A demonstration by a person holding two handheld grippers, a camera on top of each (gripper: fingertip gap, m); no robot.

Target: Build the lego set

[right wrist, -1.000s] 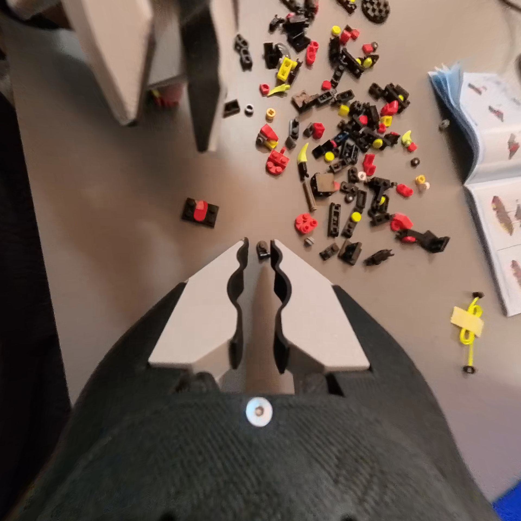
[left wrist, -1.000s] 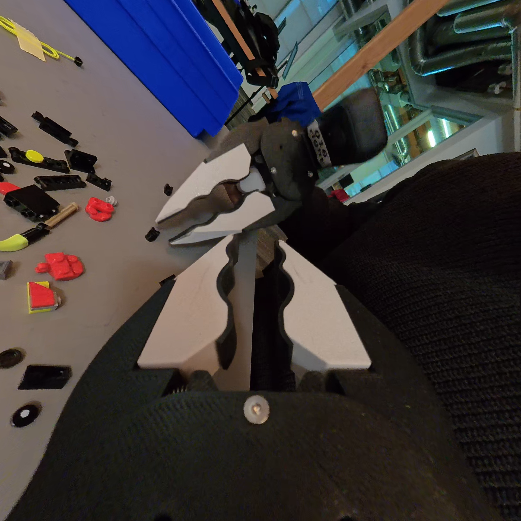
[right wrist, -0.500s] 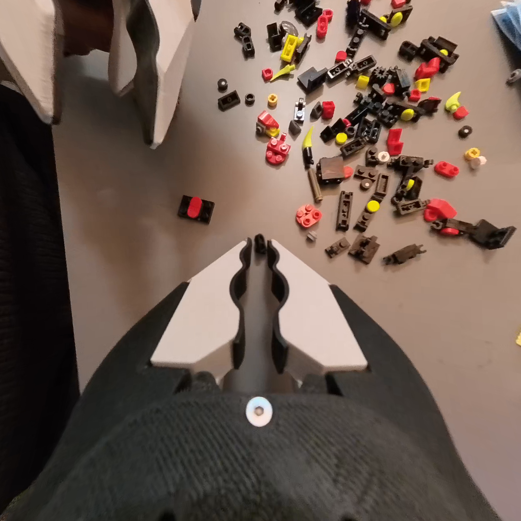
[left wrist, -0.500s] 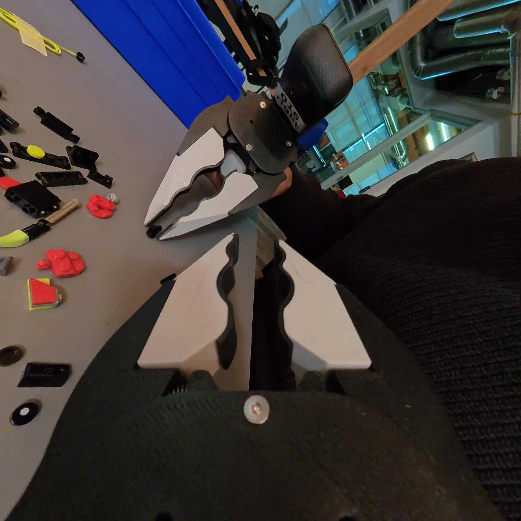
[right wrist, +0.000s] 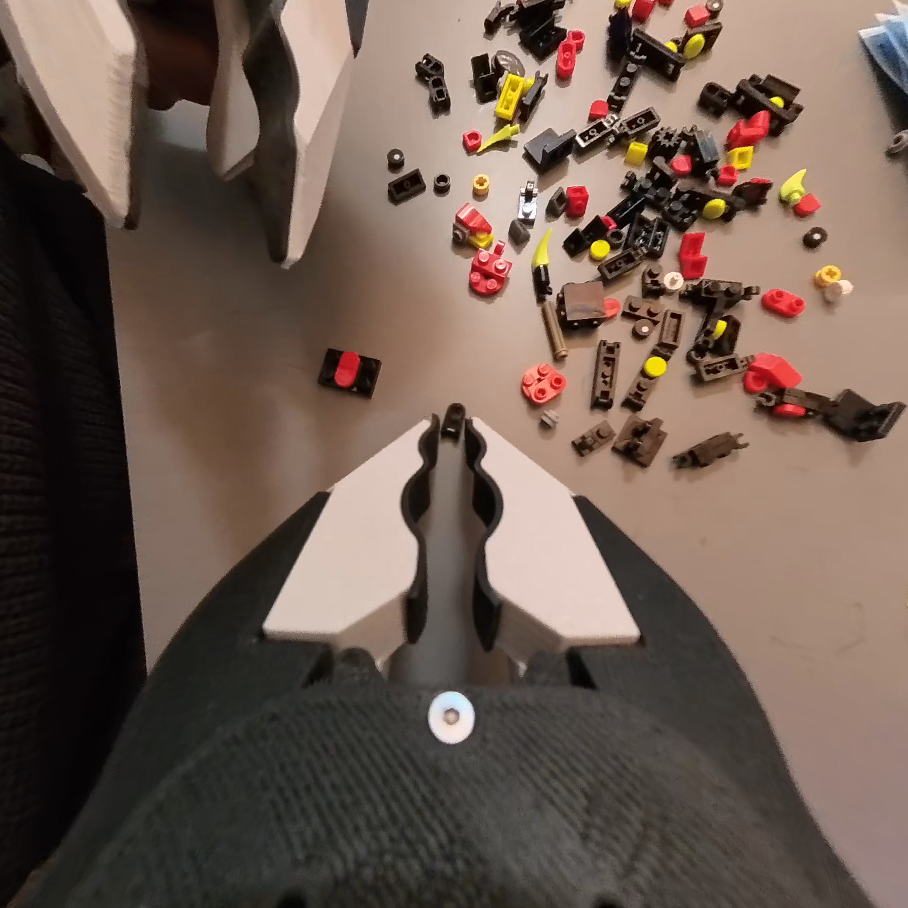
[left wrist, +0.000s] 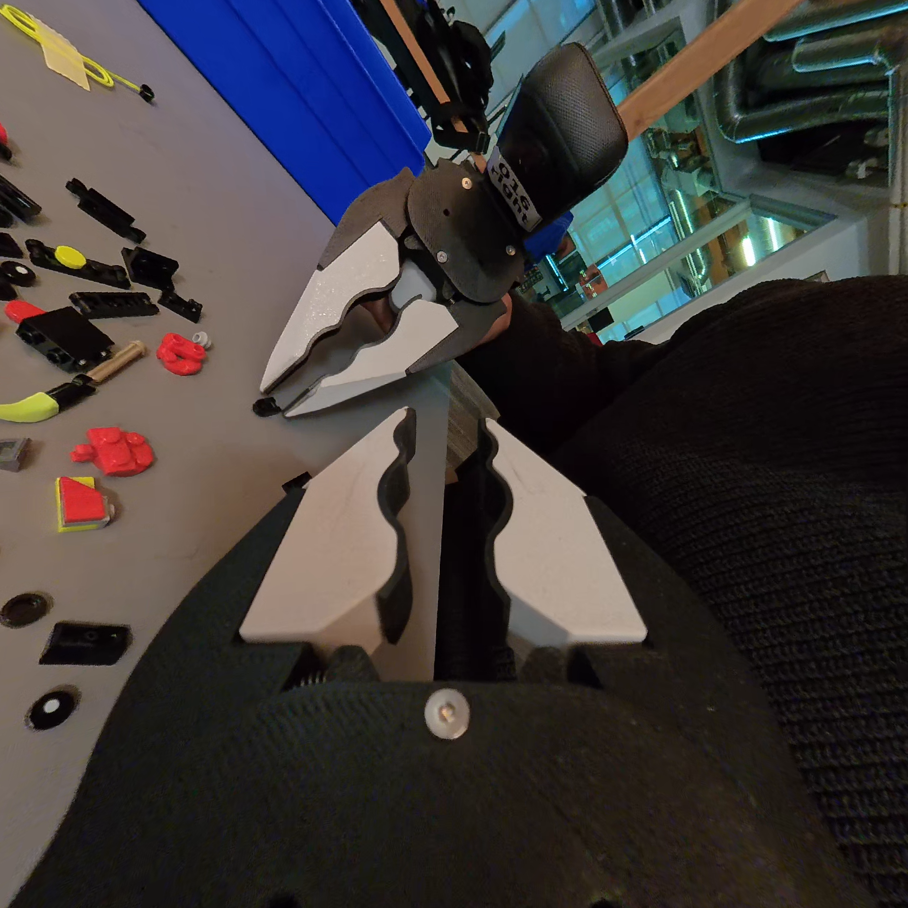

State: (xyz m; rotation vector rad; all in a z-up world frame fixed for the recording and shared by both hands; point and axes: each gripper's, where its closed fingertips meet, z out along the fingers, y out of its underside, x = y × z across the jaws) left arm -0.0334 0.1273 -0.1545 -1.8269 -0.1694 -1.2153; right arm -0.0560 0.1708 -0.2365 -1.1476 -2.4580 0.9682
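Item: small black plastic brick piece (right wrist: 453, 421), pinched at the tips of the right gripper (right wrist: 451, 426).
Held low over the grey tabletop (right wrist: 245, 344); black plate with red oval tile (right wrist: 349, 372) at 10 o'clock, loose brick pile (right wrist: 653, 206) at 1 o'clock. Left gripper (left wrist: 444, 432) spread, empty.

My right gripper (right wrist: 451, 426) pinches a tiny black brick piece (right wrist: 453, 419) at the very tips of its fingers, both pads pressed on its sides. The piece sticks out past the tips, low over the grey table (right wrist: 236, 373). A black plate with a red oval on top (right wrist: 349, 372) lies just to its left (flat, on its own). My left gripper (left wrist: 446, 426) holds nothing, fingers apart
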